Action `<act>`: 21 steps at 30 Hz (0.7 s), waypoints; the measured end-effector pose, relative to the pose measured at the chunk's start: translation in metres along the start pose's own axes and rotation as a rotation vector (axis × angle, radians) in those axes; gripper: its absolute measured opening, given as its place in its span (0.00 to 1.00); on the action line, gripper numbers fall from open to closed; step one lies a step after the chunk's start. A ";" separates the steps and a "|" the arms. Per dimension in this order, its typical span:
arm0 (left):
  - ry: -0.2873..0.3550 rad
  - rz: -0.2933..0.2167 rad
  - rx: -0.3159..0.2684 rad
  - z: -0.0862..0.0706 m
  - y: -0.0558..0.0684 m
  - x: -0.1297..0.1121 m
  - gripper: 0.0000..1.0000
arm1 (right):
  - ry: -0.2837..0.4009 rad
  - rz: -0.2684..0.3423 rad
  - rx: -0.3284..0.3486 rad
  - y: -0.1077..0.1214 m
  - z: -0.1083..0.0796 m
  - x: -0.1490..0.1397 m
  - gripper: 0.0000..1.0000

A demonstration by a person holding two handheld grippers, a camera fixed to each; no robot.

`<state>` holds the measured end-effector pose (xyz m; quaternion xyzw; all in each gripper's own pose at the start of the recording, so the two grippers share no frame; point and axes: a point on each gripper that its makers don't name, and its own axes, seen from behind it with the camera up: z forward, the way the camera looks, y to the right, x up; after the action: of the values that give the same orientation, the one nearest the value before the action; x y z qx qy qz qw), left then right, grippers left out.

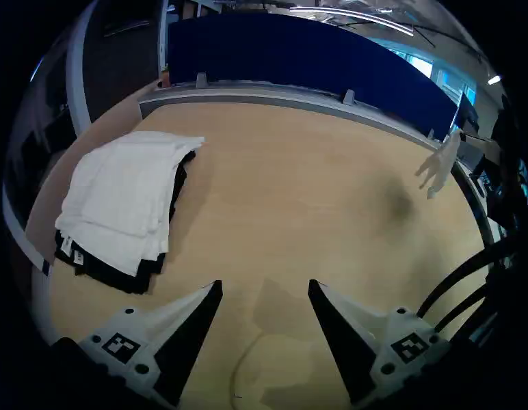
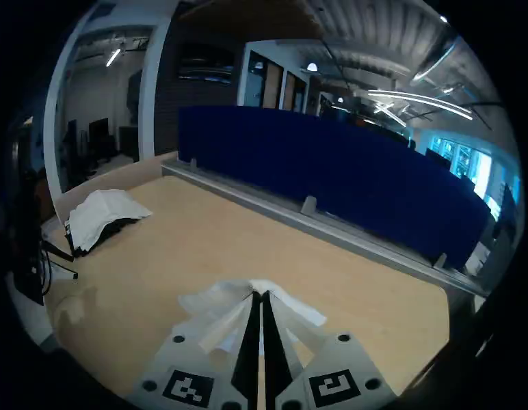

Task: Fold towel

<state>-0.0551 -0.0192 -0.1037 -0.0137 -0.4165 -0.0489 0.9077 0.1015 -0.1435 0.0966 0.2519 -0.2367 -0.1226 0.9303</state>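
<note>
Empty left tongs (image 1: 264, 288), right tongs (image 2: 258, 295) holding a towel (image 2: 301, 311).

The left tongs stand apart over the bare bench (image 1: 298, 184), with the stack (image 1: 124, 205) at ten o'clock; a white shape (image 1: 442, 162) at two o'clock may be that towel hanging. The right tongs are clamped on the towel, bunched at six o'clock. The pinch looks thin, so the cloth could slip out or land crumpled and fold crooked.

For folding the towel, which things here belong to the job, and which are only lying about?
Job: white towel, right gripper shut on it, open left gripper, wooden table.
Lying about: stack of already folded towels, blue partition.
</note>
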 end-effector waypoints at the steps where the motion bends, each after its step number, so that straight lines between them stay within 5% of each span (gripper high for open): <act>1: 0.000 0.001 0.000 0.000 0.000 0.000 0.94 | -0.001 0.004 -0.009 0.008 -0.002 -0.001 0.02; 12: -0.005 0.011 -0.003 -0.001 0.007 -0.002 0.93 | -0.030 0.015 -0.096 0.087 -0.015 -0.022 0.02; 21: -0.008 0.021 -0.003 -0.003 0.011 -0.003 0.93 | -0.055 0.000 -0.111 0.111 -0.016 -0.034 0.02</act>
<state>-0.0541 -0.0085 -0.1079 -0.0199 -0.4197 -0.0399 0.9066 0.0919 -0.0317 0.1302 0.1963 -0.2552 -0.1426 0.9360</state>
